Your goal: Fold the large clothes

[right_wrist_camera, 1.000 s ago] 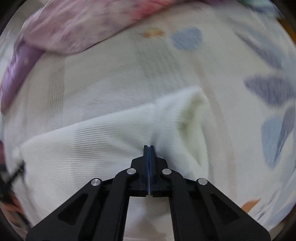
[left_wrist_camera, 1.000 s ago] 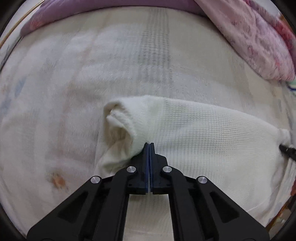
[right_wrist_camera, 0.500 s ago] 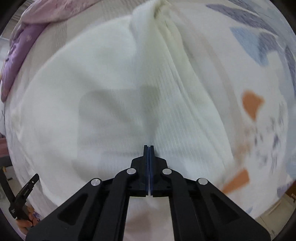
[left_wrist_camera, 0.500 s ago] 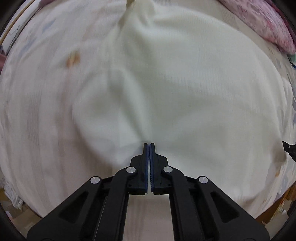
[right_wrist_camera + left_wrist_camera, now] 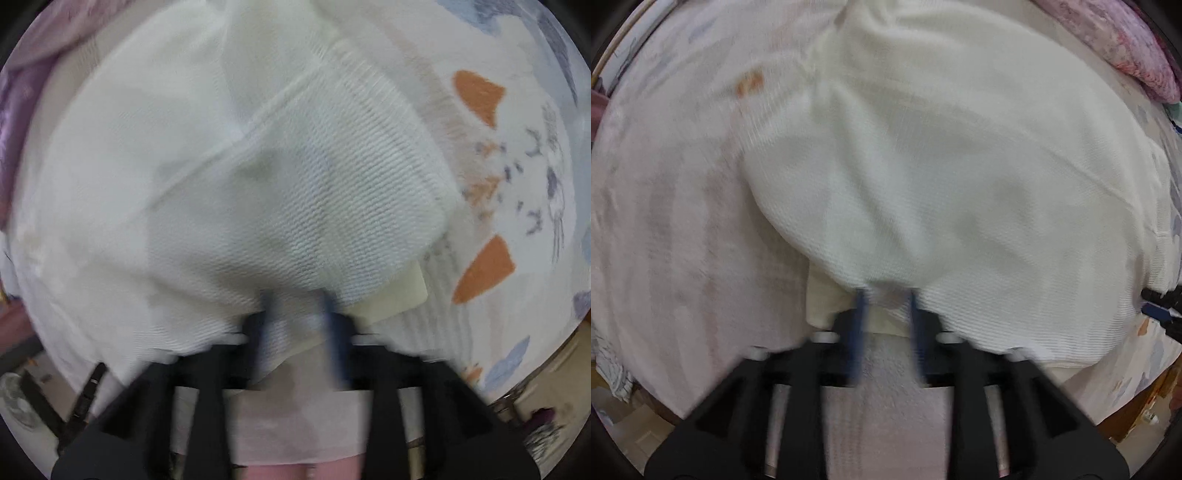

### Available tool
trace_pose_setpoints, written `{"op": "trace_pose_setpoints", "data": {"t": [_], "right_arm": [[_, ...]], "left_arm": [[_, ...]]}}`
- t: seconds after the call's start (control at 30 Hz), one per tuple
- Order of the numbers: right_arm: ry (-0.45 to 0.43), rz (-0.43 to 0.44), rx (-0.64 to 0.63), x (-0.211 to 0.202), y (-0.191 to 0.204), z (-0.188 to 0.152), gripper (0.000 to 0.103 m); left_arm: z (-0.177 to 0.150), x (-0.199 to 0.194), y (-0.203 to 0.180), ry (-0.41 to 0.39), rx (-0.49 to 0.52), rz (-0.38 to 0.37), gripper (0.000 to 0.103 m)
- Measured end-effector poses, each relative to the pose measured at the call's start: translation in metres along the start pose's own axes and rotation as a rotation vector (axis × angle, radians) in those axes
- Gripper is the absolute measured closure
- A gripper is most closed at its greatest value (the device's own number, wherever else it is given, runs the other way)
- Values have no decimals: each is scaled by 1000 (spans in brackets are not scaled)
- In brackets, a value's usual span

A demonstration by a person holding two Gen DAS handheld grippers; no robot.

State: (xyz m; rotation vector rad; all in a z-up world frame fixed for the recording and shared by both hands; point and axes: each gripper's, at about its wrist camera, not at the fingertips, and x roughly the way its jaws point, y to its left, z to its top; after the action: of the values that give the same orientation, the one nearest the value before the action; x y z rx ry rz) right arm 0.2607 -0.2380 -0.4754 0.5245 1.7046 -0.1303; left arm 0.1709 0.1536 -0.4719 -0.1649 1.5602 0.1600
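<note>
Both tongs were pinched shut on the white garment (image 5: 942, 155) half a second ago. Now the left gripper (image 5: 885, 301) and the right gripper (image 5: 297, 306) have their fingers apart, with cloth between them but not squeezed. So the top layer has been let go, and it lies folded over the layer under it. This fold looks done. The garment lies near the front edge of the bed (image 5: 665, 221), on the patterned sheet (image 5: 517, 166). No boxes or baskets can be seen.
</note>
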Motion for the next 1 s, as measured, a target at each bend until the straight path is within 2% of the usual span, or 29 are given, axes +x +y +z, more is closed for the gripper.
{"op": "trace_pose_setpoints", "data": {"t": [0.03, 0.07, 0.13, 0.2, 0.27, 0.37, 0.5, 0.57, 0.6, 0.63, 0.7, 0.77, 0.8, 0.87, 0.9, 1.0], "right_arm": [[-24, 0, 9, -9, -1, 1, 28], [-51, 2, 11, -18, -2, 0, 26], [-92, 6, -11, -39, -3, -2, 19], [-129, 19, -23, -54, -8, -1, 16], [-177, 91, -33, -73, -16, -6, 15], [-254, 191, -48, -94, -33, -10, 13], [-454, 287, -104, -128, -46, -15, 11], [-532, 339, -157, -132, -43, -7, 10], [-571, 379, -191, -132, -40, 2, 9], [-597, 384, -219, -135, -41, 6, 9], [-579, 346, -246, -133, -46, 17, 9], [-487, 284, -269, -118, -44, 40, 9], [-446, 252, -262, -112, -47, 49, 10], [-381, 192, -234, -93, -54, 71, 31], [-353, 214, -233, -81, -56, 84, 40], [-263, 344, -249, -52, -56, 108, 40]], "left_arm": [[1, -9, -1, -23, 1, 8, 55], [2, -15, -1, -34, -3, 14, 47], [4, -28, -3, -49, -36, 2, 38], [5, -41, -7, -71, -57, -27, 37], [5, -53, -15, -79, -41, -15, 28], [1, -64, -38, -104, 9, -17, 26], [-6, -89, -77, -140, 77, -35, 20], [-5, -93, -85, -167, 103, -69, 13], [-6, -95, -93, -182, 116, -74, 12], [-7, -95, -101, -191, 130, -78, 12], [-7, -95, -114, -185, 168, -118, 12], [-6, -90, -128, -125, 173, -178, 12], [-7, -88, -131, -119, 163, -179, 12], [-8, -85, -139, -125, 147, -148, 12], [-7, -83, -144, -124, 140, -131, 12], [-5, -76, -152, -114, 110, -136, 12]]}}
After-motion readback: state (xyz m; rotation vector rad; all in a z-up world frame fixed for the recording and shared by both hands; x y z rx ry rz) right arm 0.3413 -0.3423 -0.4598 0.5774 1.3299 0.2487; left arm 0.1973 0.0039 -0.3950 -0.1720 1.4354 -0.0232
